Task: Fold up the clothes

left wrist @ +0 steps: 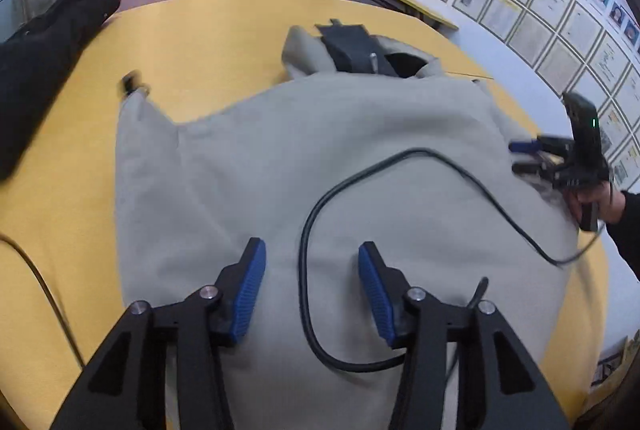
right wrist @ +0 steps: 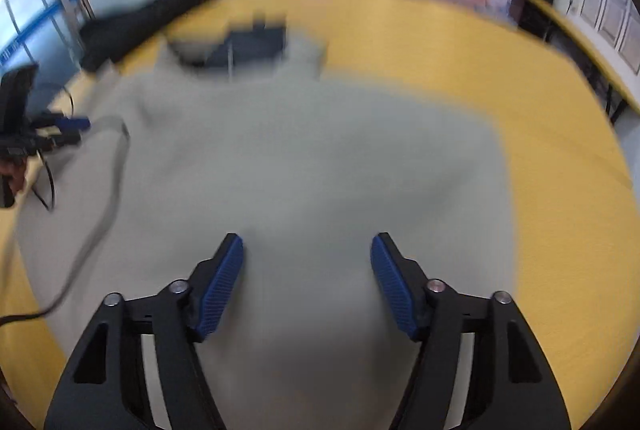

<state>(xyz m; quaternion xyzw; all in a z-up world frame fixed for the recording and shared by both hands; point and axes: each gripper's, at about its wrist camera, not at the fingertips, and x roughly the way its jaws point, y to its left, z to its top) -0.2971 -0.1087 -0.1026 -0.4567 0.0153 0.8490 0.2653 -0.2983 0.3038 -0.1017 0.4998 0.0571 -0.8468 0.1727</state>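
Both hand-held grippers, left point(left wrist: 312, 250) and right point(right wrist: 307, 244), parted, empty, above grey garment point(left wrist: 320, 158).

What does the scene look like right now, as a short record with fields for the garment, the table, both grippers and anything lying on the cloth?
garment: beige garment spread across the table, dark collar part at the far end
table: yellow table
left gripper: open above the cloth, nothing between the pads
right gripper: open above the cloth, nothing held
on the cloth: black cable looping over it
also: black garment at the table's far left edge
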